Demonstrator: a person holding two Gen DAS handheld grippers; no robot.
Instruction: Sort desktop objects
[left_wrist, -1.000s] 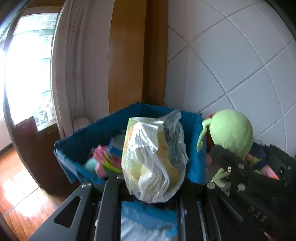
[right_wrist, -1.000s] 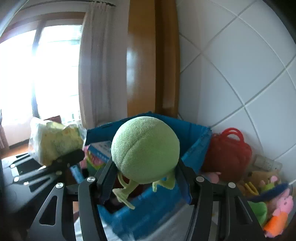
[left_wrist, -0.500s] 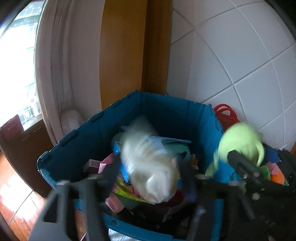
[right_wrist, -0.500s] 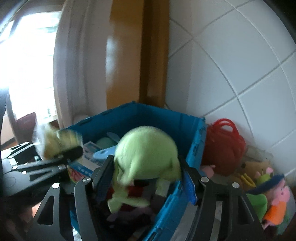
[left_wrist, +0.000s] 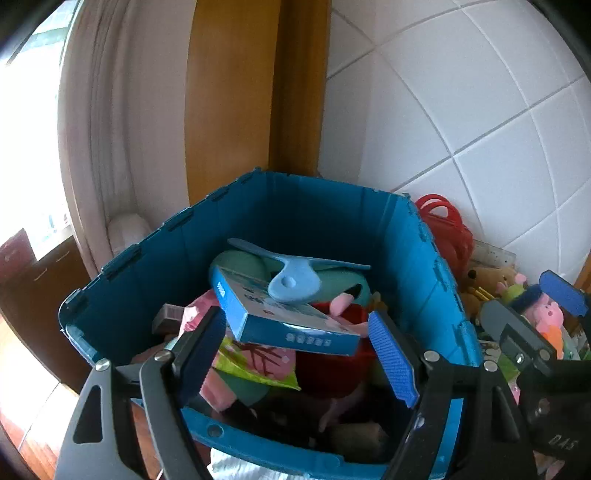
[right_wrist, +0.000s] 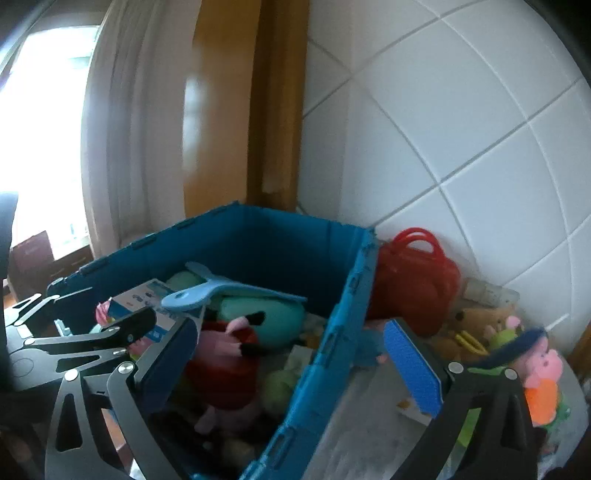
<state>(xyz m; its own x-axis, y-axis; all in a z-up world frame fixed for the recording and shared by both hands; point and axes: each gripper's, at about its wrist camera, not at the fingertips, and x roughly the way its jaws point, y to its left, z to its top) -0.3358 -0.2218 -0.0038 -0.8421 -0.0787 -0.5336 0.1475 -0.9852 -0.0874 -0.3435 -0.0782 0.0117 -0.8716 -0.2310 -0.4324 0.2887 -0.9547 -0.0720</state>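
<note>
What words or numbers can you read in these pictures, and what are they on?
"DAS": embossed on the right tongs' black arm, bottom right of the left wrist view; the letters are faint, so I may be misreading them.
Blue box in the blue crate: white print on its side and end, too small to read.
Same box in the right wrist view: blurred, unreadable.
Nothing else carries readable text.

A teal crate (left_wrist: 332, 218), a red bag (right_wrist: 413, 273), blue-and-white box (left_wrist: 288, 325) and white tiles (left_wrist: 480, 110) are seen.
</note>
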